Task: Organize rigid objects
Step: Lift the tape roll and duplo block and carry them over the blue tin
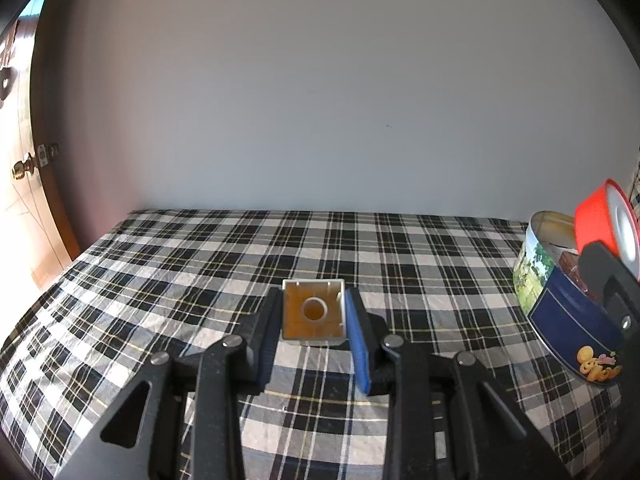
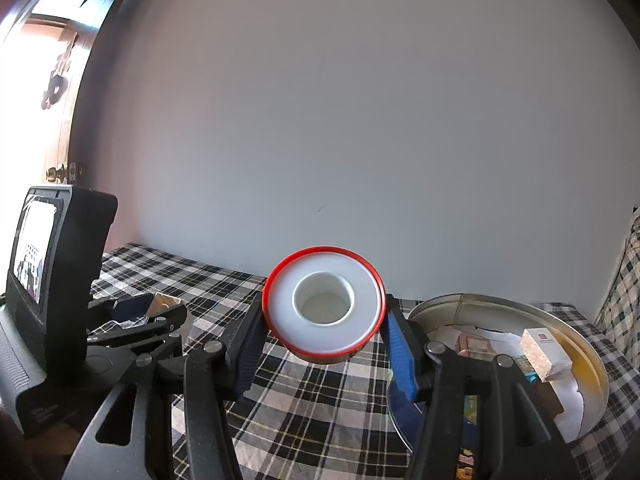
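My left gripper point(image 1: 313, 312) is shut on a small square silver block point(image 1: 313, 309) with an amber inside and a round hole, held low over the checked cloth point(image 1: 200, 264). My right gripper point(image 2: 323, 312) is shut on a red and white tape roll point(image 2: 323, 300), held above the cloth just left of a round tin point(image 2: 576, 332). From the left wrist view the roll point(image 1: 600, 216) hangs over the tin point(image 1: 560, 304) at the far right. The left gripper and its block point(image 2: 164, 303) show at the left of the right wrist view.
The open tin holds a small white box point(image 2: 544, 354), papers and other small items. A plain wall point(image 1: 320, 100) rises behind the cloth-covered surface. A wooden door with a knob point(image 1: 24, 168) stands at the far left.
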Demonstrator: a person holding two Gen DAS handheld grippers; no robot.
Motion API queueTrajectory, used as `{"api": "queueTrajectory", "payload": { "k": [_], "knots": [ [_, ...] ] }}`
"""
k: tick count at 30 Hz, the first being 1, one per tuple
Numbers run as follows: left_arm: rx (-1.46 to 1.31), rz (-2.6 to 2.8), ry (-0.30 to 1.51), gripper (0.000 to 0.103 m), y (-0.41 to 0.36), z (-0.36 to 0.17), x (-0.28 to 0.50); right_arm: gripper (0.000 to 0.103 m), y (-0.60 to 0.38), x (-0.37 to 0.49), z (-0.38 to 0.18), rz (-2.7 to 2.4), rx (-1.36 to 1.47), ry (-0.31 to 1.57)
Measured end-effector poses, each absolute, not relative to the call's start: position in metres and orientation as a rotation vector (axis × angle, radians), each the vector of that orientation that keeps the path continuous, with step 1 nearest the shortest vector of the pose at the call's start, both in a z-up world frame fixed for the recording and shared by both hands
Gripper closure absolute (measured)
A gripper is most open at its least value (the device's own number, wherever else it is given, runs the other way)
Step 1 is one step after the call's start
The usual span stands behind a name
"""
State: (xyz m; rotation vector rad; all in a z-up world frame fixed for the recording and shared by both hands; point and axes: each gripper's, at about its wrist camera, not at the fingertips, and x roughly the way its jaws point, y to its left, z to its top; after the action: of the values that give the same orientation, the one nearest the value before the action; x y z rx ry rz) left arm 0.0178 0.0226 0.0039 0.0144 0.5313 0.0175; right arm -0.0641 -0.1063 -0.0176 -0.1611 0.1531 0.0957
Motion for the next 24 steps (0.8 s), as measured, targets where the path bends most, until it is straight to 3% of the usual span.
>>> {"api": "queueTrajectory", "payload": {
  "k": [24],
  "knots": [
    [0.03,-0.038,0.506,0.073,-0.014,0.015,0.006,0.046,-0.146,-0.08,-0.007,0.035,-0.133,0.103]
  ]
}}
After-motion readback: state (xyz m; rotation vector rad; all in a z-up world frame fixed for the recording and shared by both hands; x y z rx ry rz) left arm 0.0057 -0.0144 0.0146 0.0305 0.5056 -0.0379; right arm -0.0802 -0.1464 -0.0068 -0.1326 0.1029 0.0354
